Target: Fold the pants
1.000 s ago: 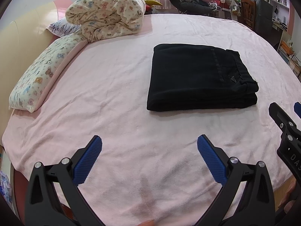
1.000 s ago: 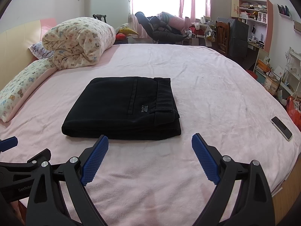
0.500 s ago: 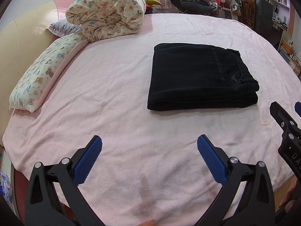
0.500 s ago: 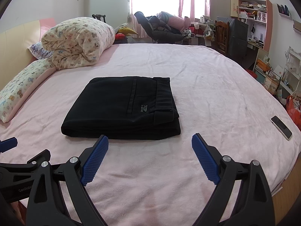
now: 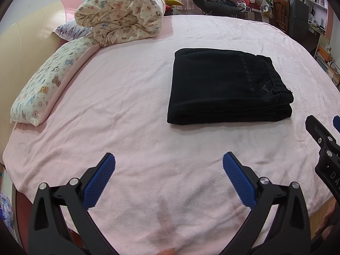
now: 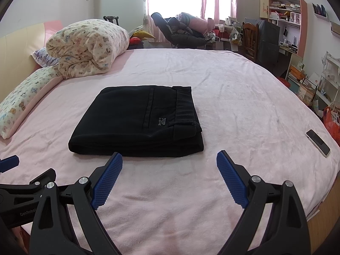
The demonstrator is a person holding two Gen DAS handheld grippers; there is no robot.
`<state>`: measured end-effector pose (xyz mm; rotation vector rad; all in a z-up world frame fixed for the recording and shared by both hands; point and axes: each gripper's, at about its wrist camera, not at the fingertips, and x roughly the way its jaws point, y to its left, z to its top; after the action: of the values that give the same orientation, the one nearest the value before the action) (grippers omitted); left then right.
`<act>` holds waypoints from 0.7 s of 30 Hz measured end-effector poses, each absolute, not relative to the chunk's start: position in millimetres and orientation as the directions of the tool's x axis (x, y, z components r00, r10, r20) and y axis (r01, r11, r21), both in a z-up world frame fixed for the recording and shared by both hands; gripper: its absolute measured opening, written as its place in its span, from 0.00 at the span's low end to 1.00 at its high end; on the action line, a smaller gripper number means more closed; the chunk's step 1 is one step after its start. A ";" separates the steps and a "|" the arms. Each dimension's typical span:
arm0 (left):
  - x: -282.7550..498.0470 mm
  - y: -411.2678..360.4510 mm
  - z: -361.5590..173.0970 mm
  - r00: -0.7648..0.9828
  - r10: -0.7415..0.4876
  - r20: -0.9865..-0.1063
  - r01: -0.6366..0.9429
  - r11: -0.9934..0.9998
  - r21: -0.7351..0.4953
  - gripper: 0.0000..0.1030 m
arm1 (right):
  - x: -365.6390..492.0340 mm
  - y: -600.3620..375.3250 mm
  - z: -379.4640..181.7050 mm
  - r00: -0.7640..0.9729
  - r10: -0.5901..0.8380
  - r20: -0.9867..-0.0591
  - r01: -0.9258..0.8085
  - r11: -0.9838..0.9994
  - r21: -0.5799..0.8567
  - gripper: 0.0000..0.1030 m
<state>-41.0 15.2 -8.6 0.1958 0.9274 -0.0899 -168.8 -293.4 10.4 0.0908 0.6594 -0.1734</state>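
Nothing has moved — pants (image 6: pixel 138 123) lie folded; left gripper (image 5: pixel 169 170) and right gripper (image 6: pixel 169 165) both spread.

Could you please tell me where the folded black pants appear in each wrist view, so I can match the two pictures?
Left wrist: the folded black pants lie right of centre on the pink blanket, waistband to the right.
Right wrist: the pants lie left of centre, just beyond the right gripper.
Shared landmark: the rolled bear-print quilt, upper left in both.

White "GenRobot", end cut off, on left gripper (image 6: pixel 12 199) body, near left of right wrist view. White "DA", rest cut off, on right gripper (image 5: pixel 327 148) body. Small pale logo on pants (image 6: pixel 162 121), unreadable.
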 end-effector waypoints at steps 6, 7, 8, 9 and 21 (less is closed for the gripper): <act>-41.5 16.3 -8.7 0.598 0.008 -0.802 0.160 0.979 0.129 0.98 | -169.0 -293.8 9.8 0.776 -0.131 -0.617 0.189 0.981 0.030 0.90; -41.2 15.8 -8.6 0.598 0.009 -0.802 0.159 0.979 0.129 0.98 | -169.5 -294.0 9.2 0.776 -0.132 -0.617 0.190 0.981 0.030 0.90; -41.4 16.1 -8.7 0.598 0.009 -0.802 0.158 0.979 0.129 0.98 | -169.7 -294.1 9.0 0.776 -0.132 -0.617 0.191 0.981 0.030 0.90; -41.1 15.9 -8.6 0.597 0.009 -0.802 0.159 0.979 0.129 0.98 | -168.4 -294.0 10.2 0.776 -0.131 -0.617 0.189 0.982 0.030 0.90; -15.0 84.4 -35.0 0.564 0.101 -0.819 0.033 0.989 0.145 0.98 | -165.5 -397.5 -18.3 0.675 -0.277 -0.684 0.432 0.900 0.062 0.92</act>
<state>-15.0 84.4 -35.0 0.1502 0.9716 0.0402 -165.5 -397.5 -18.3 0.2266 0.7281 -0.4024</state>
